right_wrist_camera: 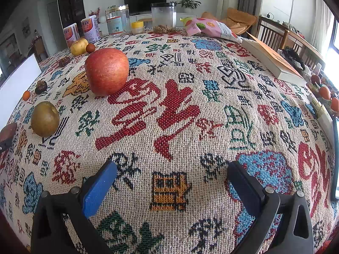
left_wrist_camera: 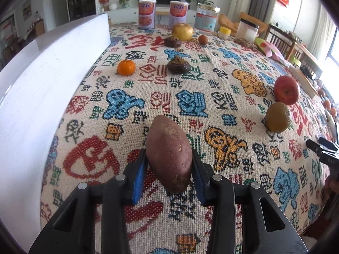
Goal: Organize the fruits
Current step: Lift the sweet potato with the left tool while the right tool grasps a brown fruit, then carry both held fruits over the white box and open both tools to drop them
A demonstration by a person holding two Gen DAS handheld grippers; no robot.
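My left gripper (left_wrist_camera: 169, 160) is shut on a reddish-brown sweet potato (left_wrist_camera: 169, 152), held just above the patterned tablecloth (left_wrist_camera: 127, 97). A white box (left_wrist_camera: 42, 80) stands along the left. On the cloth lie a small orange (left_wrist_camera: 126, 67), two dark mushrooms (left_wrist_camera: 179, 65) (left_wrist_camera: 172, 42), a yellow onion (left_wrist_camera: 182, 31), a red apple (left_wrist_camera: 286, 90) and a brown-green kiwi-like fruit (left_wrist_camera: 278, 117). My right gripper (right_wrist_camera: 171, 177) is open and empty over the cloth, with the apple (right_wrist_camera: 107, 71) and the brown-green fruit (right_wrist_camera: 45, 119) ahead to its left. It also shows at the right edge of the left wrist view (left_wrist_camera: 324, 150).
Two cans (left_wrist_camera: 146, 13), a clear jar (left_wrist_camera: 206, 19) and a small yellow pot (left_wrist_camera: 224, 32) line the far edge. A snack bag (right_wrist_camera: 211, 28) and a book (right_wrist_camera: 273, 59) lie at the far right. Chairs stand beyond the right edge.
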